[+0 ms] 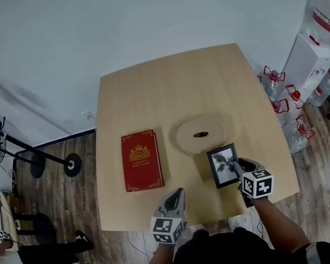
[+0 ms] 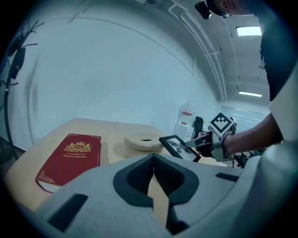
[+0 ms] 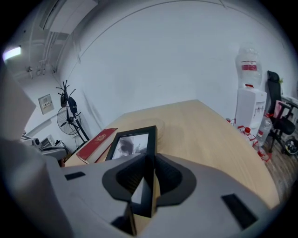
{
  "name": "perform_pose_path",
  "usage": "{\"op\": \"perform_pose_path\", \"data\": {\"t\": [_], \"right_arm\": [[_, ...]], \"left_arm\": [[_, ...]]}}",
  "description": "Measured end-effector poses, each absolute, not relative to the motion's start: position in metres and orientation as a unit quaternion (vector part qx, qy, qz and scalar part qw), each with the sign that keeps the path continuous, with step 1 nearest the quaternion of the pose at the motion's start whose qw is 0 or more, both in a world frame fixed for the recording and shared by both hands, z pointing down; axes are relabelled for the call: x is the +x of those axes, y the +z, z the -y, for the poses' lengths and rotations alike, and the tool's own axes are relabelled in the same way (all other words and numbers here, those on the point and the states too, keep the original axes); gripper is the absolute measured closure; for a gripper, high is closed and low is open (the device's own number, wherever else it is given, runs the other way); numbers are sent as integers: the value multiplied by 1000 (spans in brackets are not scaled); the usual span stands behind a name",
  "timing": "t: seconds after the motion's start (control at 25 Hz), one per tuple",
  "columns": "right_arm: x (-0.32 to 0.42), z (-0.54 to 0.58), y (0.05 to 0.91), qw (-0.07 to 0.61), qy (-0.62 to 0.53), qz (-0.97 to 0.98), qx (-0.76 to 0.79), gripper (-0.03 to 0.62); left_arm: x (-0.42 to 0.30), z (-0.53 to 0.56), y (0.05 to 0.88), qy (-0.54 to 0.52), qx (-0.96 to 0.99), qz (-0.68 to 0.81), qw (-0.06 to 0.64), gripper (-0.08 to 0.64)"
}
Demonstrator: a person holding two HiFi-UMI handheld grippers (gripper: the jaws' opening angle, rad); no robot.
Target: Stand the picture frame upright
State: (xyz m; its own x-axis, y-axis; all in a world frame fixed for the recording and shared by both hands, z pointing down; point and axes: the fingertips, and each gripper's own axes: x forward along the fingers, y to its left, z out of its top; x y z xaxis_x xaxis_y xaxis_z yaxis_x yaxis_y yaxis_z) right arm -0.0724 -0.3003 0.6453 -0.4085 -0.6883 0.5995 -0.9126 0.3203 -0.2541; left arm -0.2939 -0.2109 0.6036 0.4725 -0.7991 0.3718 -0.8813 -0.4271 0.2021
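Pinched by one side edge in the right hand-held gripper (image 1: 239, 169), clenched on the frame (image 1: 223, 166), tilted with the glass facing up and over the counter (image 1: 177, 89) near its front right, just beside the disc (image 1: 200, 134). Hard to tell whether a lower edge rests on the wood or hangs clear. Nothing in the left hand-held gripper (image 1: 176, 199), closed and hovering at the front edge, well apart from the frame and to the right of the book (image 1: 141, 161). Likely trouble: only a thin edge grip, so could pivot or slip between the pads while being tipped up. No sight of a back stand in any view; if folded flat, would drop over once let go. Could also knock the disc if swung that way, or topple off the near edge if set down too close to it. Worth steadying with the idle left before releasing.
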Motion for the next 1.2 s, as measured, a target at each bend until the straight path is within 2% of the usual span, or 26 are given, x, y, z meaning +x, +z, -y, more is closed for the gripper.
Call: {"op": "perform_pose_path", "data": {"t": [0.48,1.2], "right_arm": [[-120,328,663,206,290,791,499,526],[-126,322,698,237,311,768,508,526]], "left_arm": [[-333,213,611,113,821,525,195,557],[-350,219,617,119,824,517,199,557]]}}
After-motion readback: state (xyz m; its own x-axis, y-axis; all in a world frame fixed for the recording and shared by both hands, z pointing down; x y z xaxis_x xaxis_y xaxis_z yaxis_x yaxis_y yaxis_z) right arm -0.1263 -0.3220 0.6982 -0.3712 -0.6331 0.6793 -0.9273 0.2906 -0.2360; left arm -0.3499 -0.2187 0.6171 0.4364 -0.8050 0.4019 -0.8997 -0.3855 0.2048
